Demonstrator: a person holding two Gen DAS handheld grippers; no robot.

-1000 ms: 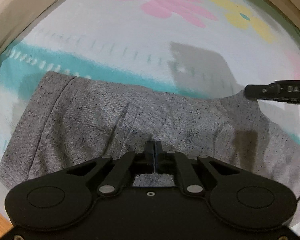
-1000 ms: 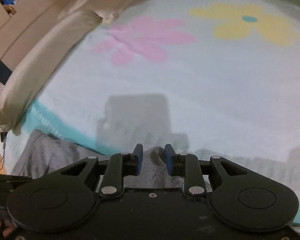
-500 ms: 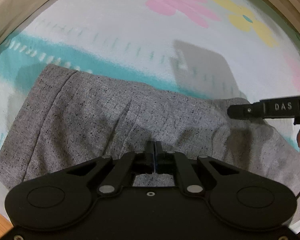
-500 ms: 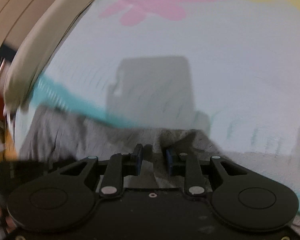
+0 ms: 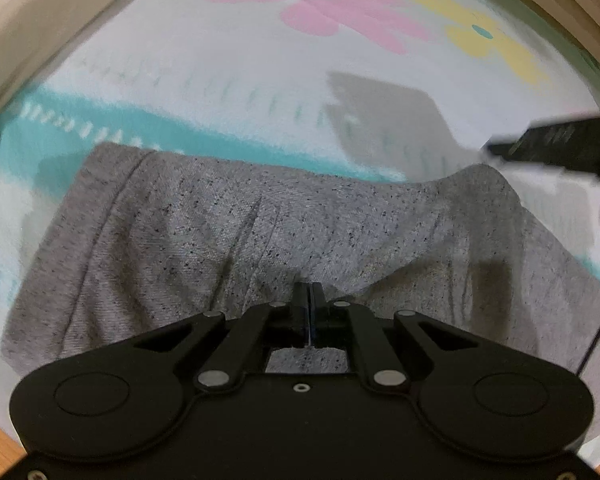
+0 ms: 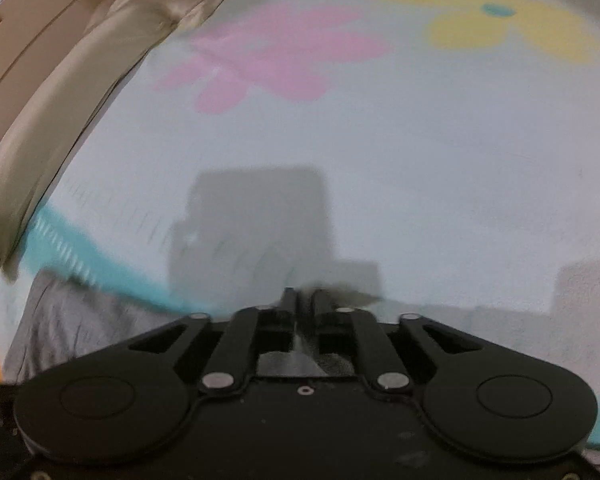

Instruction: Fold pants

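Bed covered by a white blanket [image 5: 228, 64] with pink and yellow flowers and a teal stripe. Grey speckled pants [image 5: 204, 224] lie directly on it, across the stripe.

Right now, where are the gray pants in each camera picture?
Left wrist view: the gray pants fill the middle and lower part, ahead of the left tongs, which are shut on them.
Right wrist view: the gray pants show at the lower left, and a bit is pinched in the right tongs.
Shared landmark: the pink flower on the blanket, near the top in both.
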